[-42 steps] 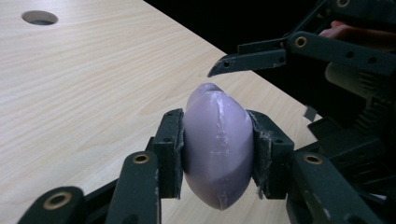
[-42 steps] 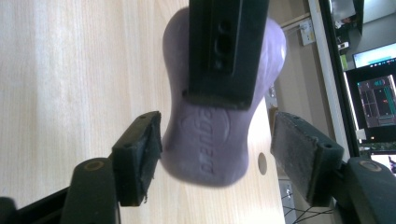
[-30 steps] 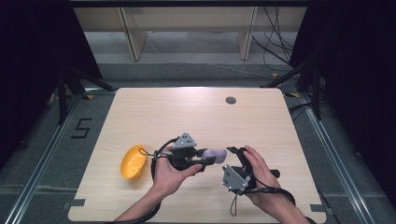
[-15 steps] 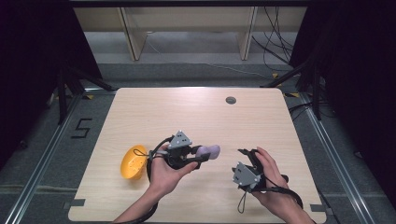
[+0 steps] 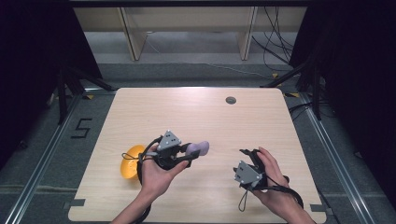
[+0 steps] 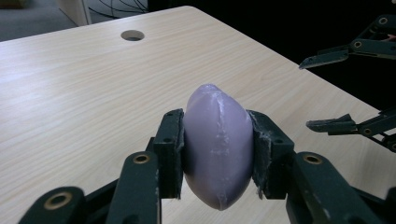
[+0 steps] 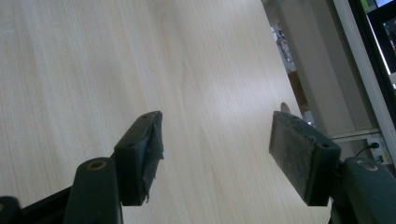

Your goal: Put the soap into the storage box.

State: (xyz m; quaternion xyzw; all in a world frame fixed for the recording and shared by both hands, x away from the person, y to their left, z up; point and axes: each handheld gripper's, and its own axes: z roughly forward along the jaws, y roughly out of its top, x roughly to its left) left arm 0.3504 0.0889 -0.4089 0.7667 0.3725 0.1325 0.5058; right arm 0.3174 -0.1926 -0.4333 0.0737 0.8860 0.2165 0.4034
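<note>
A purple soap bar (image 6: 218, 147) is sitting clamped between the pads of the left gripper (image 5: 189, 155) above the worktop (image 5: 196, 112) toward its near edge, an orange bowl (image 5: 129, 162) is lying by the near-left corner, and the right gripper (image 7: 217, 149) is gaping empty.

right tongs (image 5: 246, 155) | drew back from soap (image 5: 198, 149) | now well apart

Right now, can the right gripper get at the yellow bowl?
Probably not directly. The yellow bowl sits beyond the left gripper, whose hand and purple soap lie between it and the open right gripper.
</note>
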